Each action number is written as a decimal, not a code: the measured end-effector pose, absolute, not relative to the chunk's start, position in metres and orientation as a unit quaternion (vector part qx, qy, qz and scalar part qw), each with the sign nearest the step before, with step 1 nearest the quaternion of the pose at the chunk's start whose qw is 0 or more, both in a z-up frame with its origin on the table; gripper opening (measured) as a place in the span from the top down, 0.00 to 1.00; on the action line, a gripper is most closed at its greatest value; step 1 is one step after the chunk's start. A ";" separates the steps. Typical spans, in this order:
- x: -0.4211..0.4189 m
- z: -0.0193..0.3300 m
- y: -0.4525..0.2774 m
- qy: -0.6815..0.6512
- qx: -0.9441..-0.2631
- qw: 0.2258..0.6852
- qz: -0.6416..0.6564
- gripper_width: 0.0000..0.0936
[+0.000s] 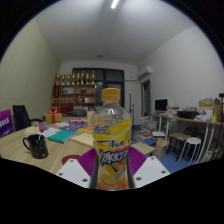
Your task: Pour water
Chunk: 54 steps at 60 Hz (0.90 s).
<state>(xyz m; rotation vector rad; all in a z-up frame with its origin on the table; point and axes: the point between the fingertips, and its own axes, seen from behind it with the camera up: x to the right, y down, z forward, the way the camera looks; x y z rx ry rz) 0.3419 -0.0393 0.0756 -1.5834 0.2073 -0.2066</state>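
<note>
A clear plastic bottle [112, 135] with a yellow drink label and a white cap stands upright between my fingers, raised above the table. My gripper [112, 168] is shut on the bottle, with the purple pads [88, 160] pressing on its lower part from both sides. A black mug [37, 146] stands on the wooden table [20, 150], off beyond my left finger.
Books and papers [62, 133] lie on the table behind the mug. A shelf with bottles [80, 90] stands at the back wall. Desks with a monitor and boxes [190, 118] and a stool [190, 148] are beyond my right finger.
</note>
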 end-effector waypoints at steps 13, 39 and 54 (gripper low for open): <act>0.330 0.091 -0.027 -0.007 -0.728 0.660 -0.184 0.65; 0.197 0.195 0.079 -0.517 -0.417 0.410 -0.625 0.64; 0.156 0.195 0.094 -0.618 -0.243 0.287 -0.690 0.64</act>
